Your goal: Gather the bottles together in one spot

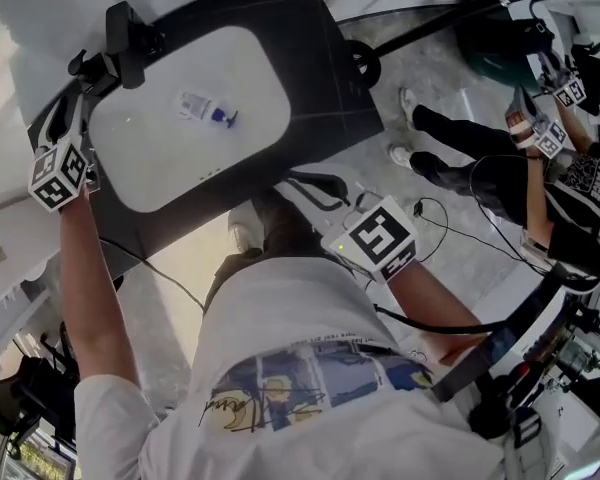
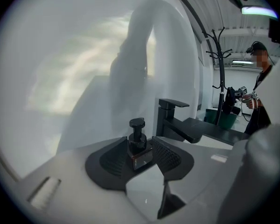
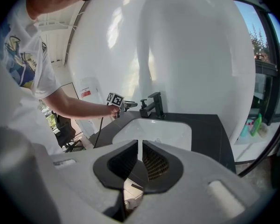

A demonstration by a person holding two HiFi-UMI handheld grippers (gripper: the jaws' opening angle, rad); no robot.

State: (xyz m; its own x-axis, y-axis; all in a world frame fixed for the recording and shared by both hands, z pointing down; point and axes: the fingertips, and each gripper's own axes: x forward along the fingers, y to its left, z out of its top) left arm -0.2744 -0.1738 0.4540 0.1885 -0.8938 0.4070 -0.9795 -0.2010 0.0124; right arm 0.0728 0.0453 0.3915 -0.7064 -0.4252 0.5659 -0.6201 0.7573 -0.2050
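Observation:
A black pump bottle point(image 2: 136, 138) stands upright on the dark counter beside the black faucet point(image 2: 170, 115), at the far left of the sink point(image 1: 130, 168). My left gripper point(image 2: 139, 149) is open, with the bottle standing between its fingertips and a gap at the left jaw. In the head view the left gripper point(image 1: 78, 93) reaches to that corner. A small clear bottle with a blue cap point(image 1: 208, 110) lies on its side in the white basin. My right gripper point(image 3: 140, 154) is shut and holds nothing; it hangs back by my waist point(image 1: 315, 183), away from the counter.
The black counter point(image 1: 320, 78) surrounds the sink, with a white curved wall behind. A green and a blue bottle point(image 3: 254, 124) stand on a ledge by the window at the right. Another person point(image 1: 540, 188) with grippers stands on the floor to the right, near cables and a coat stand point(image 2: 220, 78).

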